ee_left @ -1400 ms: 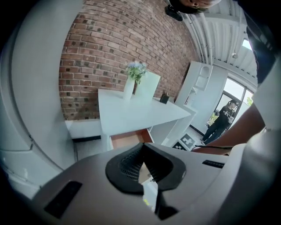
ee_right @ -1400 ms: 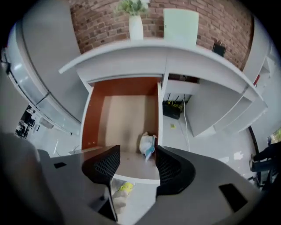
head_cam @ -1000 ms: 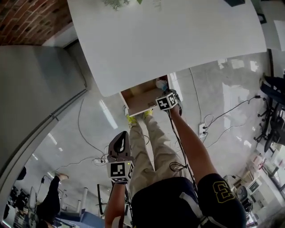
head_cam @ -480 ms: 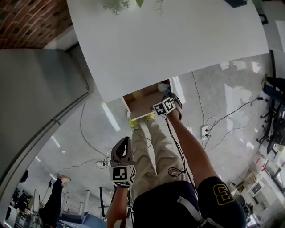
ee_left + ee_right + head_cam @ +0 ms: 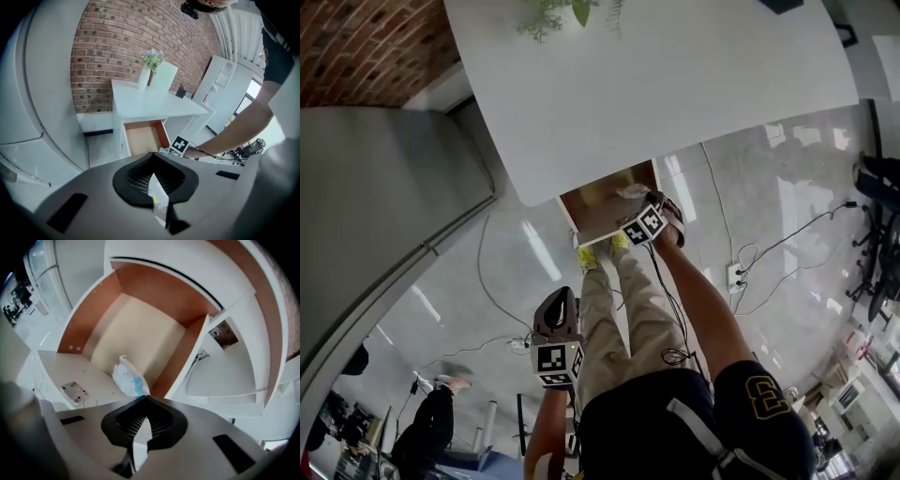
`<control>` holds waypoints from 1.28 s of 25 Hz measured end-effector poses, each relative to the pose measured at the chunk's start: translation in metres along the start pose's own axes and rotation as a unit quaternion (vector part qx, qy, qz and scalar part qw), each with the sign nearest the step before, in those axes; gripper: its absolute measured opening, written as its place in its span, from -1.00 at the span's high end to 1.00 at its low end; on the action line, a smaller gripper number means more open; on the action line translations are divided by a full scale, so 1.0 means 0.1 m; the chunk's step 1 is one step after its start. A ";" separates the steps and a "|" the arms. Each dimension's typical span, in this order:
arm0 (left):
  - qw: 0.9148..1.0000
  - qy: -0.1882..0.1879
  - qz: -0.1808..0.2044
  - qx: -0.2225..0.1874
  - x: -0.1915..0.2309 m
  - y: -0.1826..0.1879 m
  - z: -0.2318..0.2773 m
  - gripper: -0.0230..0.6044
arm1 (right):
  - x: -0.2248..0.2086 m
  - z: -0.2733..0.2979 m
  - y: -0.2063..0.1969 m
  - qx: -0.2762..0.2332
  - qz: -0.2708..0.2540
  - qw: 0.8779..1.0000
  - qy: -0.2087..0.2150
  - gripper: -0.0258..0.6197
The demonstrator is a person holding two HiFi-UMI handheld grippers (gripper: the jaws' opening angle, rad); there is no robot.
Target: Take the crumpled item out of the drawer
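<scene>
One crumpled item [image 5: 127, 377], pinched by right gripper [image 5: 146, 397], long axis slanting up-left

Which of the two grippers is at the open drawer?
The right gripper, shut on the crumpled item over the drawer; the left gripper hangs well back, shut and empty.

1. Crumpled bag [image 5: 127, 377]: white with a light blue patch.
2. Drawer [image 5: 136, 333]: orange-brown sides, pale cream bottom, white front.
3. Table [image 5: 675, 84]: plain white.
4. Brick wall [image 5: 117, 47]: red-brown bricks with pale joints.
5. Marker cubes [image 5: 643, 225]: black squares on white.
6. Trousers [image 5: 619, 309]: khaki.
7. Shoes [image 5: 584, 258]: yellow-green.
8. Floor [image 5: 769, 234]: glossy pale grey.
</scene>
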State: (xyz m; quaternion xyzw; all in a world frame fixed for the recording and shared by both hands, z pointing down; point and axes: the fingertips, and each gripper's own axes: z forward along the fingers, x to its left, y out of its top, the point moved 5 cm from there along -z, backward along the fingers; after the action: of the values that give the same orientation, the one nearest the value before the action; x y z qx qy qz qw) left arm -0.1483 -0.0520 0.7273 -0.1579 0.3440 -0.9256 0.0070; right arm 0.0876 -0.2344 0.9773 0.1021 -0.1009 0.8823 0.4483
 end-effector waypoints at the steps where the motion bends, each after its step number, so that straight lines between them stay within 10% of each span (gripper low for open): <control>1: 1.000 0.000 0.006 -0.005 -0.02 0.07 -0.04 0.87 | -0.03 -0.15 0.01 -0.016 -0.001 1.000 -0.002 0.84; 14: 0.985 -0.042 0.129 -0.111 -0.71 1.70 -0.45 0.87 | -1.08 -2.82 0.19 -0.221 0.139 0.964 -0.048 0.84; 32: 0.942 -0.072 0.239 -0.225 -1.34 3.03 -0.94 0.87 | -2.11 -5.51 -0.11 -0.450 0.279 0.826 -0.194 0.84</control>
State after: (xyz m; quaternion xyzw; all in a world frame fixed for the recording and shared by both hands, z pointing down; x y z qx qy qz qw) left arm -0.0776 -0.2080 0.4281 -0.1345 0.5697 -0.7813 0.2164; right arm 0.1691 -0.2424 0.3925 0.0255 -0.5961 0.7882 0.1508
